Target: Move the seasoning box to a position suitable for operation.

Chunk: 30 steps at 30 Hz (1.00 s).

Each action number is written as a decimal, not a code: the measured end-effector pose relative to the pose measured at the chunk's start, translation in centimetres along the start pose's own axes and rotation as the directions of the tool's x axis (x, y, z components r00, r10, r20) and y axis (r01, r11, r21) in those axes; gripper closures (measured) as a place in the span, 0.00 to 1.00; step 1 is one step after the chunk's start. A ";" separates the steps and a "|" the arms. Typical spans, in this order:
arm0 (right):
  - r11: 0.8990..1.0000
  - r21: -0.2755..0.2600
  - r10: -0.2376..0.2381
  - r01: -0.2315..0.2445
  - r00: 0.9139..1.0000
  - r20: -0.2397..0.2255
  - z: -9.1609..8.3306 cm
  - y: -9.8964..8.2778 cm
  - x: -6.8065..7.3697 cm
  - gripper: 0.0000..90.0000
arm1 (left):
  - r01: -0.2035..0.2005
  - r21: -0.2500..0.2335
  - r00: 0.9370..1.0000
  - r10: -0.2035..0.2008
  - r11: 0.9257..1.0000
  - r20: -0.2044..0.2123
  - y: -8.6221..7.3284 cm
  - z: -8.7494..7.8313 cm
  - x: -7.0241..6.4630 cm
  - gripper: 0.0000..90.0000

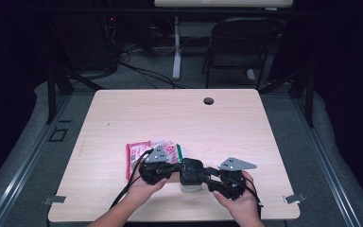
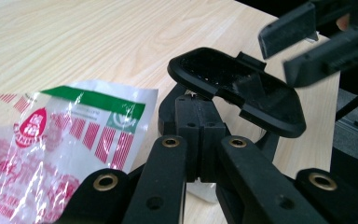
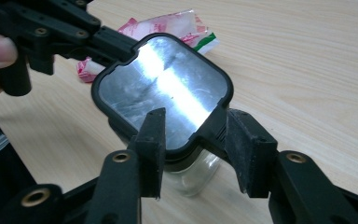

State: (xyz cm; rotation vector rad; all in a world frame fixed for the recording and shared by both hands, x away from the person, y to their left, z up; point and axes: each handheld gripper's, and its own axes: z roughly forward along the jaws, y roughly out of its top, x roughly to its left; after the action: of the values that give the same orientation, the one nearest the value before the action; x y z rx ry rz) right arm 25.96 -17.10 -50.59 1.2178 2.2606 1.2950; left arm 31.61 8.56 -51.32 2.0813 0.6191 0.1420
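The left tool [image 2: 200,135] is pinching the black lid [image 3: 161,91] of the little jar [image 3: 191,175] near the counter's [image 1: 179,113] front edge, and the right tool [image 3: 196,154] is spread wide, so the jar might tip.

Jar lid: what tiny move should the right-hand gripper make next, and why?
Probably close the right gripper on the lid. Its jaws stand open on either side of the lid's near edge without clamping it. The lid sits tilted on the clear jar, and the left gripper, shut, meets the lid's far corner.
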 end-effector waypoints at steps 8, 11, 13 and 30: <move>0.999 0.009 -0.053 0.053 0.999 -0.005 -0.2 -0.3 1.3 0.54 | 0.000 -0.010 1.000 0.000 1.000 0.013 0.7 0.1 0.1 1.00; 0.998 0.010 -0.061 0.061 0.998 0.007 0.0 -0.4 1.5 0.54 | 0.003 -0.015 1.000 -0.003 1.000 0.013 1.0 0.2 0.0 1.00; 0.998 0.005 -0.070 0.070 0.997 0.014 0.1 -0.4 2.0 0.51 | 0.003 -0.018 1.000 -0.003 1.000 0.017 1.2 0.4 -0.2 1.00; 0.989 -0.027 -0.141 0.146 0.980 0.141 1.0 -0.3 3.7 0.50 | -0.004 -0.036 1.000 0.005 0.999 0.027 2.0 0.6 -0.7 1.00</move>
State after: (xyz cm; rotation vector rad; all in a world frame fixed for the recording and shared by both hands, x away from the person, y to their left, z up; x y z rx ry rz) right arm 24.11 -13.67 -50.81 1.0750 2.1728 1.1571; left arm 31.97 6.90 -49.94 2.0467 0.5910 0.1262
